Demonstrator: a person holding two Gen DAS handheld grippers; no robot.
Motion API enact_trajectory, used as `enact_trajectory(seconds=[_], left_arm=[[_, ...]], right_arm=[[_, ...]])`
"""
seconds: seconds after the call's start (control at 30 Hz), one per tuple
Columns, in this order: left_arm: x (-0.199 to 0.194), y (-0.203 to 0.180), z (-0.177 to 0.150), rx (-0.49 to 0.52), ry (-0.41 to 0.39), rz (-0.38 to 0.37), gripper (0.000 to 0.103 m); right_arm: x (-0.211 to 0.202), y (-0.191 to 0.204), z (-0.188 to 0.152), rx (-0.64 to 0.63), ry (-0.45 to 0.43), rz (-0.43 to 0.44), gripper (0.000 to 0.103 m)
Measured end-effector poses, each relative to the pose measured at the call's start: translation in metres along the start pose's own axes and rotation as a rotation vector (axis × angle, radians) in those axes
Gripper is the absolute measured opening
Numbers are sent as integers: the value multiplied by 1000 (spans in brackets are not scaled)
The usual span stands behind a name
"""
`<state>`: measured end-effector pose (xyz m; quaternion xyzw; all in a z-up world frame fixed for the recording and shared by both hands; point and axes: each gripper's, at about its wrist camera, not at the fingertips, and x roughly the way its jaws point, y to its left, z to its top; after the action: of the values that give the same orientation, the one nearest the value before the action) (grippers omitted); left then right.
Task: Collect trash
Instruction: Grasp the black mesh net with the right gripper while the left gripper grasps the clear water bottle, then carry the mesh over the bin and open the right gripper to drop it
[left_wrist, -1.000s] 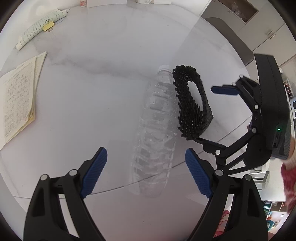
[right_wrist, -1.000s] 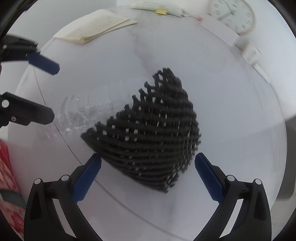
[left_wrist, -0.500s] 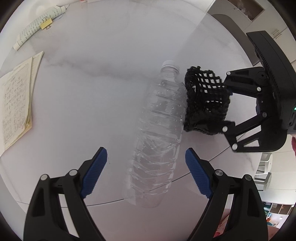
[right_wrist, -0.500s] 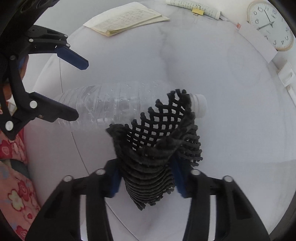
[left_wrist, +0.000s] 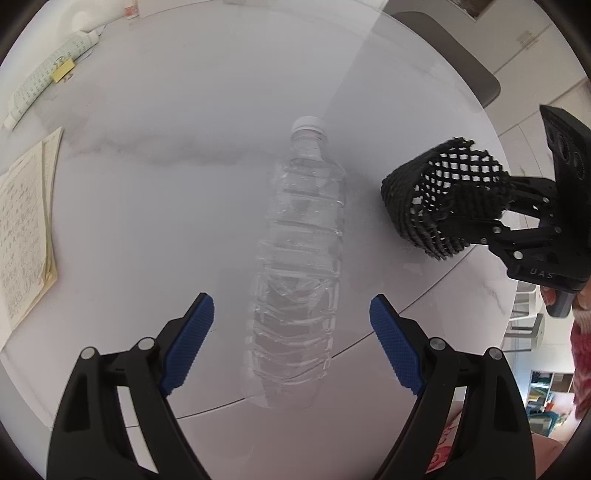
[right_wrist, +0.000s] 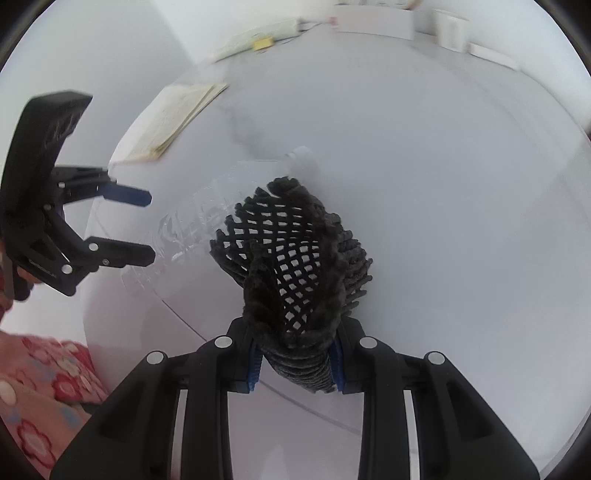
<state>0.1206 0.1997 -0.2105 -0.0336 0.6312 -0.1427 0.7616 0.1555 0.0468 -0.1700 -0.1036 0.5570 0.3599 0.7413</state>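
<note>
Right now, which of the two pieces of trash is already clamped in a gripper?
The black foam mesh sleeve, pinched in the shut right gripper. The clear plastic bottle lies ungripped on the table before the open left gripper.

Your left gripper (left_wrist: 291, 325) is spread wide, both blue pads pointing forward and low over the surface. Your right gripper (right_wrist: 295, 360) is clamped tight, fingers nearly together, and it's lifted off the surface a bit, I think, off to the left one's right.
</note>
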Motion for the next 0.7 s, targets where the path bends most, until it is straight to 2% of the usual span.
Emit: enact_trajectory(seconds=[0.2, 0.37, 0.47, 0.6, 0.63, 0.7], left_arm=[[12, -4, 6, 37, 31, -44, 83], [38, -8, 31, 39, 66, -15, 83], [50, -14, 40, 44, 90, 19, 83], [55, -23, 43, 61, 83, 41, 83], [55, -24, 42, 64, 78, 50, 79], [55, -25, 40, 78, 78, 66, 61]], right_arm=[[-28, -4, -39, 226, -96, -24, 29], [-44, -10, -57, 344, -146, -41, 29], [-49, -7, -64, 365, -155, -64, 29], [-52, -4, -69, 394, -161, -78, 29], [-50, -3, -69, 403, -161, -81, 29], [-49, -3, -69, 424, -158, -88, 29]])
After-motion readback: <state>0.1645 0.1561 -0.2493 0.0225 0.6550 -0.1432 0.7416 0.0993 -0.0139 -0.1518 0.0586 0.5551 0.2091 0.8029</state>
